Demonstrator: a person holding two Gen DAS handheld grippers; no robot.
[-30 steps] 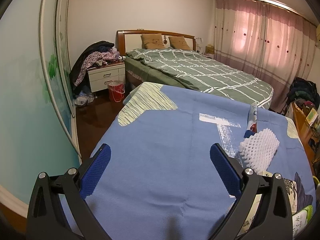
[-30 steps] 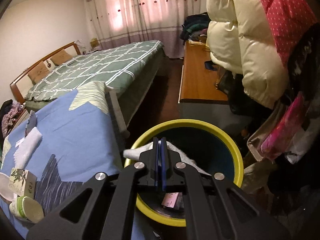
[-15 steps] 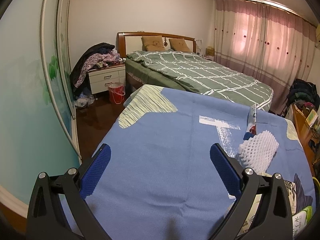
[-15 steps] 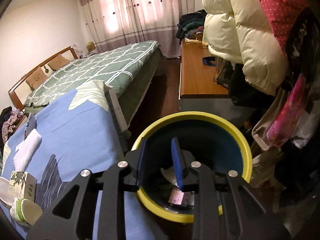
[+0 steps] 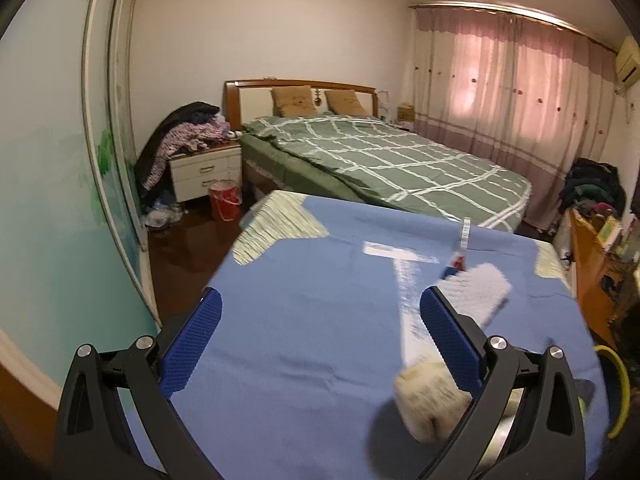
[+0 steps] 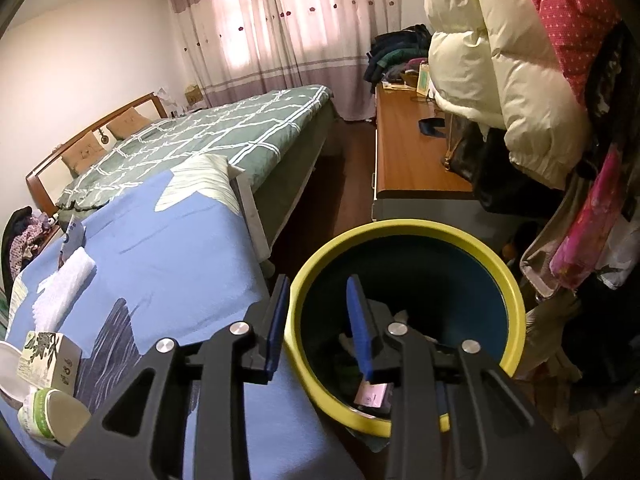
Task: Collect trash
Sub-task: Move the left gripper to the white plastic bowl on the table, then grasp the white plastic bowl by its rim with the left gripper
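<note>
The right gripper (image 6: 316, 312) hangs at the near rim of a round bin (image 6: 404, 228), yellow-lipped with a smooth dark blue inside. Its fingers (image 6: 358, 320), black arms faced with dimpled blue pads, are opening with nothing between them; one pad sits over the bin's mouth, the other just outside the rim. Down in the bin lie crumpled scraps and a small pink packet (image 6: 372, 394), its print too small to read.

The table (image 6: 168, 240) beside the bin wears a soft blue cloth with pale striped patches. On it lie a white foam net sleeve (image 6: 64, 284) with a honeycomb weave, a slim blue-and-white wrapper (image 6: 74, 236) just beyond it, a small carton (image 6: 48, 358) printed with dark green leaves and unreadable characters, and a green-and-white paper cup (image 6: 48, 420) tipped on its side.

The left gripper (image 5: 318, 334) is above the cloth, its fingers (image 5: 192, 344) spread wide and empty. The foam sleeve and the carton show blurred near its right pad.

Behind stands a bed (image 5: 380, 160) under a green quilt crossed with white lines.
</note>
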